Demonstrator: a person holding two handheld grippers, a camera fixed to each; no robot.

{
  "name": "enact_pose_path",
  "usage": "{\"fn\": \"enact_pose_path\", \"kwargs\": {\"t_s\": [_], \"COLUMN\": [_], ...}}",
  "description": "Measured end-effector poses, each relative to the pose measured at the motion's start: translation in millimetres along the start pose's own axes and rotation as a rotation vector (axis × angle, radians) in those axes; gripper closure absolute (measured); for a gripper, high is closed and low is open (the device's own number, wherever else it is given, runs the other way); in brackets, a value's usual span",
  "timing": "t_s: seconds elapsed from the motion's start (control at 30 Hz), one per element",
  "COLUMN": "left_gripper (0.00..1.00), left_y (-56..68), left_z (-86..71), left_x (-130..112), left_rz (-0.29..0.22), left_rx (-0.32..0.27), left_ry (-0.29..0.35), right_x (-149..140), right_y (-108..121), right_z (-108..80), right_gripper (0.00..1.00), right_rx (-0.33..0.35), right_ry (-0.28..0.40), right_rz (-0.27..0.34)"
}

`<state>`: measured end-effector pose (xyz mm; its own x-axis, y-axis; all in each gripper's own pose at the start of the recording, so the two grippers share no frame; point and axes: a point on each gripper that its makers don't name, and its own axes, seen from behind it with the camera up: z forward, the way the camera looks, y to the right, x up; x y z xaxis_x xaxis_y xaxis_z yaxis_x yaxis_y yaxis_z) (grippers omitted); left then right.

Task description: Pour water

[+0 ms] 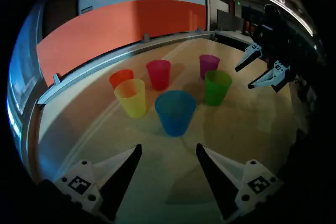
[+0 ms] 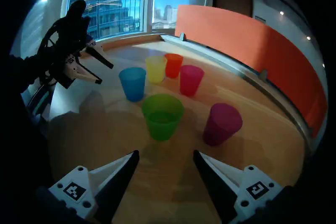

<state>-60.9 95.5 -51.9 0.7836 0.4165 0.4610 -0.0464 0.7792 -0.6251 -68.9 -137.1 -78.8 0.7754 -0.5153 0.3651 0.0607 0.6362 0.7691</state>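
Note:
Several plastic cups stand upright on a wooden table [image 1: 252, 127]. In the left gripper view a blue cup [image 1: 175, 112] is nearest, just beyond my open left gripper [image 1: 168, 150]. Around it stand a yellow cup [image 1: 131, 97], an orange cup [image 1: 121, 77], a pink cup [image 1: 159, 74], a green cup [image 1: 217, 87] and a purple cup [image 1: 208, 65]. My right gripper [image 1: 251, 76] hovers open at the far right. In the right gripper view the green cup [image 2: 162, 116] sits straight ahead of my open right gripper [image 2: 166, 153], the purple cup [image 2: 221, 123] to its right, and my left gripper [image 2: 105, 73] is open beside the blue cup [image 2: 132, 83].
An orange wall panel [image 1: 122, 28] runs behind the table's far edge with a metal rail [image 1: 105, 62] along it. Large windows [image 2: 113, 1] lie beyond the table in the right gripper view. Bare tabletop [image 2: 260, 148] lies to the right of the purple cup.

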Motion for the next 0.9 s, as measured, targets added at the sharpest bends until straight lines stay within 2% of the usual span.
{"fn": "enact_pose_path", "kwargs": {"t_s": [0.17,0.27,0.4,0.57,0.7,0.9], "left_gripper": [0.04,0.04,0.04,0.04,0.04,0.04], "left_y": [-0.7,-5.2,-16.6,-29.7,-41.2,-52.2], "left_z": [-5.3,-9.3,-17.2,-29.0,-39.4,-50.9], "left_x": [-2,-1,8,23,34,43], "left_rz": [-0.022,-0.032,-0.043,-0.054,-0.079,-0.123], "left_rx": [0.032,0.065,0.132,0.223,0.294,0.372], "left_ry": [0.033,0.058,0.113,0.191,0.258,0.334], "right_x": [8,13,20,30,37,46], "right_y": [2,5,11,23,38,62], "right_z": [-6.5,-12.2,-19.7,-29.5,-38.9,-55.3], "right_gripper": [0.0,0.0,0.0,0.01,0.0,0.0], "right_rx": [-0.042,-0.076,-0.127,-0.201,-0.278,-0.405], "right_ry": [0.046,0.073,0.12,0.186,0.248,0.332], "right_rz": [0.024,0.03,0.047,0.096,0.14,0.185]}}
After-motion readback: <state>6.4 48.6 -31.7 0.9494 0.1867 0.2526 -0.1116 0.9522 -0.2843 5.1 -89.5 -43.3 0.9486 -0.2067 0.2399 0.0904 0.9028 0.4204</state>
